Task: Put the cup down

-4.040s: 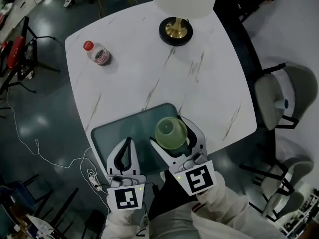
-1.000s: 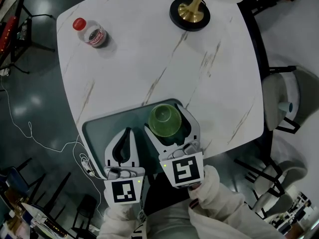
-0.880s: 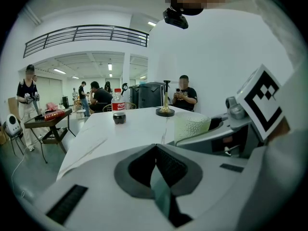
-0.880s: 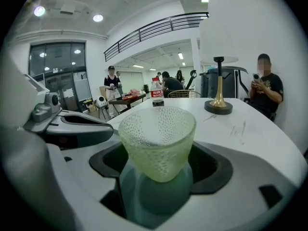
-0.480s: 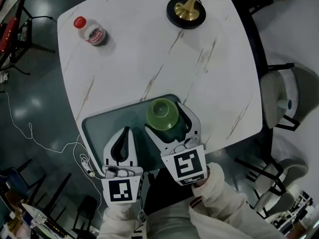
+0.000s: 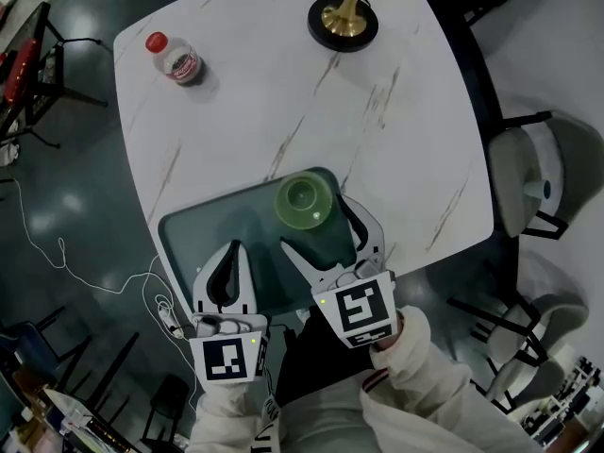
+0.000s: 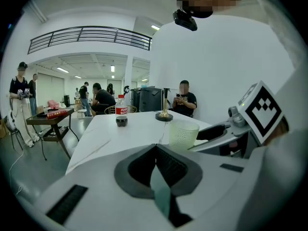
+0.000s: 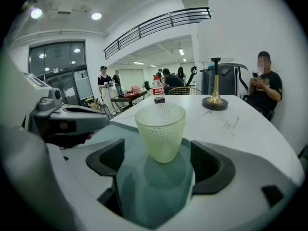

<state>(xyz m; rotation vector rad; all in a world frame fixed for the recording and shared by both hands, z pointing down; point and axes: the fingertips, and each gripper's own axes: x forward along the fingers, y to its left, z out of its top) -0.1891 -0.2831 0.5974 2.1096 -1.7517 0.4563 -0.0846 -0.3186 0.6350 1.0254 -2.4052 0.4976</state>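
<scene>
Right gripper view is showing the cup [image 8: 160,131] standing upright on the green tray [image 8: 103,138], and the right claw [image 8: 156,177] is straddling it with its jaws spread as wide as they go. Both pads are standing clear of the cup's sides, so the tray is carrying the cup and the claw is gripping nothing. The jaws have just been opening, most likely to let go without tipping the cup. The tray is lying at the near edge of the counter [image 6: 283,92], and the cup is sitting by the tray's far edge.

The left claw [image 6: 233,248] is hovering over the near part of the tray with its jaws pressed together and nothing between them. It seems to be idling out of the way, since setting down a cup needs only one claw. A bottle [image 6: 179,62] is standing near the far left corner of the counter, and a lamp base [image 6: 342,22] is resting by the far edge, both well apart from the tray.

Four seconds earlier, the right claw's jaws were hugging the cup. A second ago the cup was sitting deeper between them; now it is standing out by their tips, so the right claw appears to be backing toward the person.
</scene>
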